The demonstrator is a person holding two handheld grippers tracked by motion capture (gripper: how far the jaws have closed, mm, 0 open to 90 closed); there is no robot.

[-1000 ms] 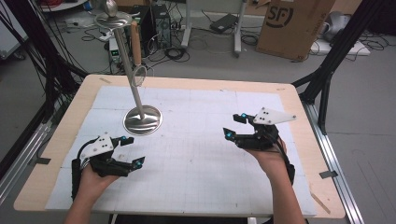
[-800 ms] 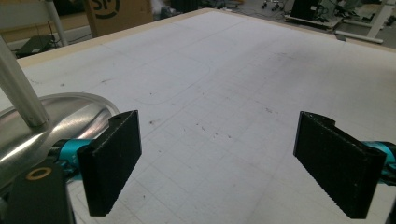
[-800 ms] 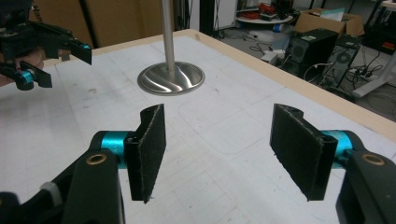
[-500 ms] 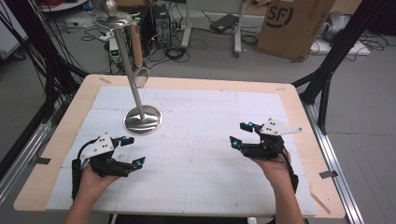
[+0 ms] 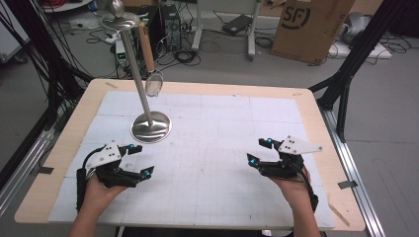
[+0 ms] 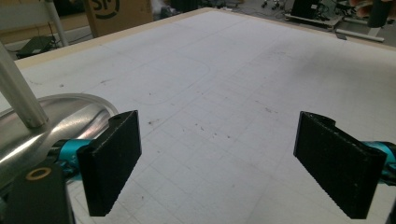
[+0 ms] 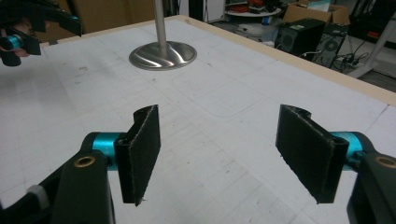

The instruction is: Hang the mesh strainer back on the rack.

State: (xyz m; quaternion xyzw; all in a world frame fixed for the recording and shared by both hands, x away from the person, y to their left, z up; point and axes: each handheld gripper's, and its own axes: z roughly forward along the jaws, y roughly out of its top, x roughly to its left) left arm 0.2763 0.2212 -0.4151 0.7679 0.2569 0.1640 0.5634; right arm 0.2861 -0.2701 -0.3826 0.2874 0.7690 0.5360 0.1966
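The high view shows the whole table [image 5: 316, 106] with a white gridded mat [image 5: 217, 138] on it. Near the far left of the mat stands a metal stand [image 5: 150, 127] with a round shiny base, a thin pole and a small dish on top. A clear glass [image 5: 154, 85] hangs beside the pole, below a wooden handle; how it is fixed there, I cannot tell.

The left gripper [image 5: 140, 159] rests low on the near left part of the mat, just in front of the base of the stand but not touching it. The right gripper [image 5: 260, 151] is on the near right part of the mat, well apart from the stand, and it points toward the left side of the table. A person's hand holds each one from below.

In the left gripper view the left gripper [image 6: 219, 168] has its two black pads wide apart, with only bare mat between them. Here the stand [image 6: 51, 121] is very close at the left, so the curved rim of its base is seen in detail.

In the right gripper view the right gripper [image 7: 224, 154] is also spread, its jaws have just been opening, and nothing is between them. The stand [image 7: 162, 55] is farther away there, and the left gripper [image 7: 28, 25] with the hand appears in the top left corner.
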